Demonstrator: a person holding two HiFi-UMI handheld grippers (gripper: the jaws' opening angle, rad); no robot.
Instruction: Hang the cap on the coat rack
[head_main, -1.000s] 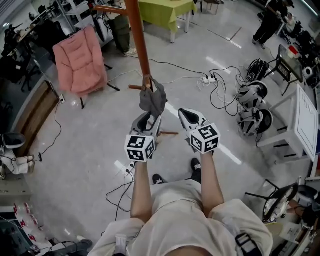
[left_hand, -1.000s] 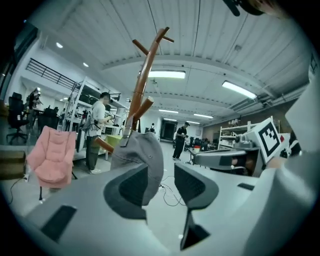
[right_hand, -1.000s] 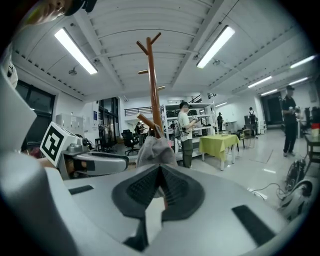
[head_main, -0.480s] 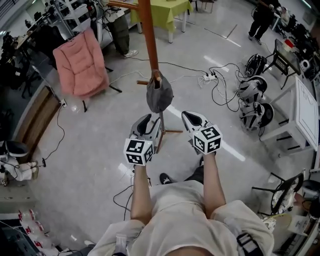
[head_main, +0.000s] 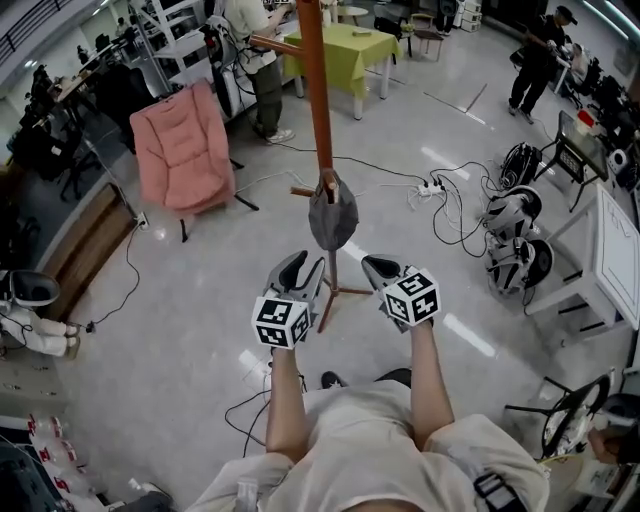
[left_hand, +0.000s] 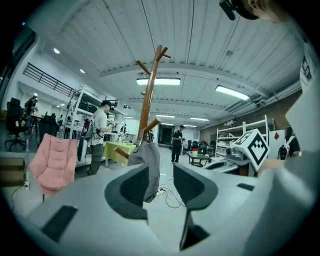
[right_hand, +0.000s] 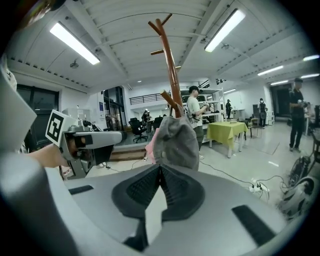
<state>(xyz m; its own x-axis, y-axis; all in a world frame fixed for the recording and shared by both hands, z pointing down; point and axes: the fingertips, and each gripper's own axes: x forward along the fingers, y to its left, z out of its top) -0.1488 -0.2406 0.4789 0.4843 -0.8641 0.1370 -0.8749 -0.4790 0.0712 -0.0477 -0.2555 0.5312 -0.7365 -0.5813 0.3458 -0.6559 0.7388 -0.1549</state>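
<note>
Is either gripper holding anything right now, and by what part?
Nothing is held. The cap hangs on the coat rack peg, clear of both. Left gripper jaws, apart, have just been closing with nothing between them; right gripper jaws are shut, empty.

Cap: I am looking at a soft grey cap (head_main: 332, 215) that is hanging limp, its crown sagging into a rounded bottom.
Cap's place: it is hanging on a low peg (head_main: 328, 182) of the coat rack (head_main: 318, 90), with the peg's tip poking out at the top of the fabric.
Cap's clearance: it is dangling beside the pole, well above the floor (head_main: 180, 300).
Coat rack: I am seeing a brown wooden pole standing upright, with short pegs angling off at several heights.
Rack's base: its thin feet (head_main: 345, 291) are spreading out on the floor below the cap.
</note>
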